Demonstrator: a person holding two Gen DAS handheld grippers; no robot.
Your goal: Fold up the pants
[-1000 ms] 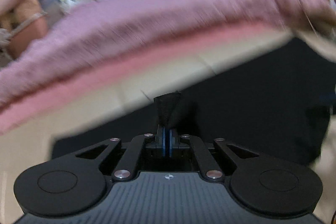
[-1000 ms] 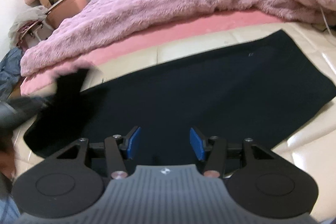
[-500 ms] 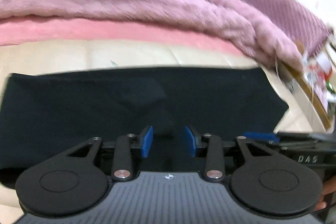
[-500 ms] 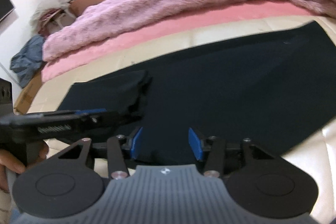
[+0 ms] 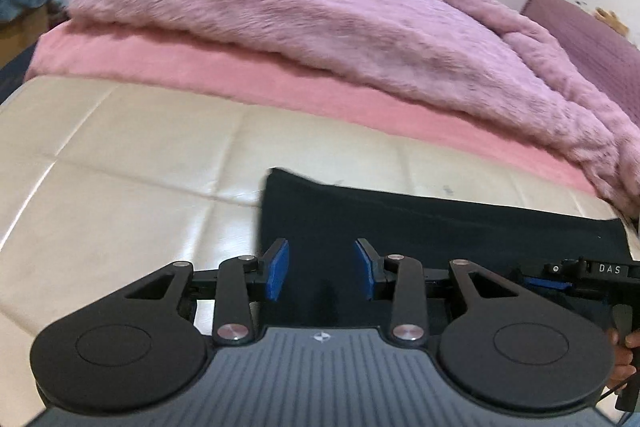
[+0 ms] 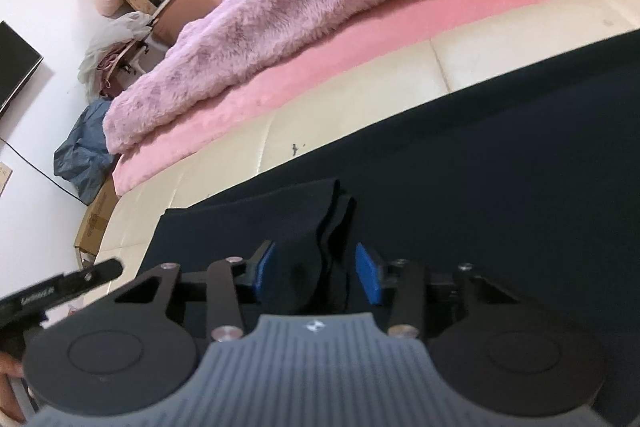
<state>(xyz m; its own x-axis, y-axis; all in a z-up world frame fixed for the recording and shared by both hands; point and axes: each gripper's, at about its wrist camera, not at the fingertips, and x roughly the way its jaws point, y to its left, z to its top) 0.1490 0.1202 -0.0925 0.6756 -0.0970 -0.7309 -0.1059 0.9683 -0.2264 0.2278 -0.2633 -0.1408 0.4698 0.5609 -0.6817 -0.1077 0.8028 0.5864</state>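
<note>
Left wrist view: "DAS" lettering on right gripper (image 5: pixel 548 281) body, right of left gripper (image 5: pixel 322 271); both jaws apart, right's just closing around raised fold; dark pants (image 6: pixel 480 163) flat beneath; purple blanket (image 5: pixel 320 23) beyond.

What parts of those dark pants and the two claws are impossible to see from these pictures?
- Pants: right wrist view, far end cut off by the picture's right edge.
- Pants' near edge: both views, hidden behind each claw's body.
- Right claw: a bunched fold lies between its pads; contact is unclear because of blur.
- Left claw: open over the pants; height unclear.
</note>
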